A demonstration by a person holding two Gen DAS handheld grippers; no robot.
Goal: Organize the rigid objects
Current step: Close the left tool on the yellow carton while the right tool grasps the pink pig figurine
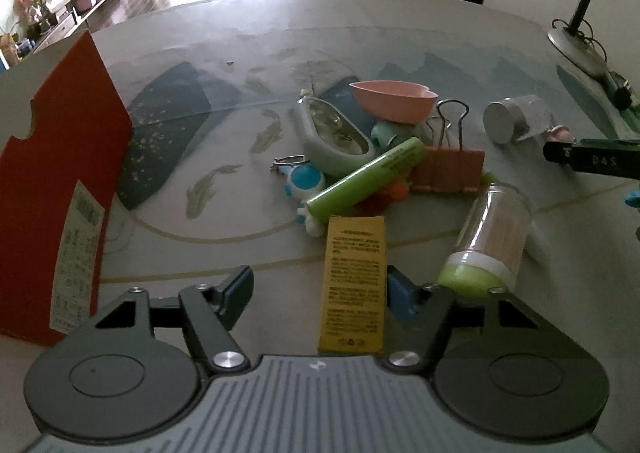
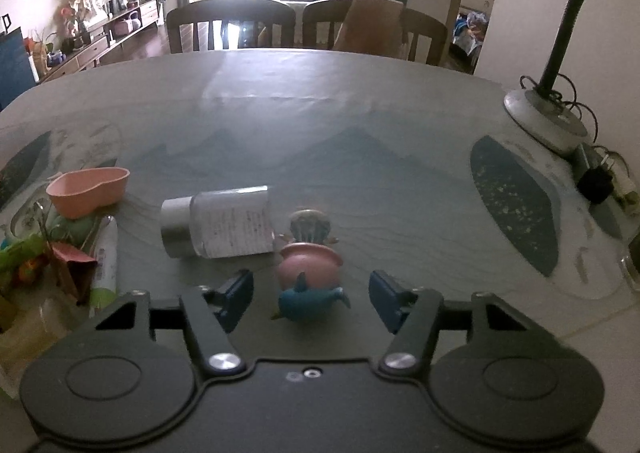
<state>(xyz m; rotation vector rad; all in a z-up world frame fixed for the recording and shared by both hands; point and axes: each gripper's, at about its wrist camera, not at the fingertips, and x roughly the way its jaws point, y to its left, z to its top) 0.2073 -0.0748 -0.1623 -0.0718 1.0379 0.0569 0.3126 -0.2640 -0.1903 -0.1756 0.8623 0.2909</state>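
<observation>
My left gripper fingers straddle the flat yellow cardboard box, right pad touching; my right gripper gapes around the pink-and-blue toy figurine.

Both grippers, left and right, are showing black linkage arms, silver screws, blue pads and round black discs.

The table carries a smooth, semi-glossy printed cover. The yellow box and red carton look like matt printed card; the binder clip has wire metal handles, and the jar is clear with a brushed metal cap and paper label. The pink dish, green tube and figurine appear to be smooth plastic.
</observation>
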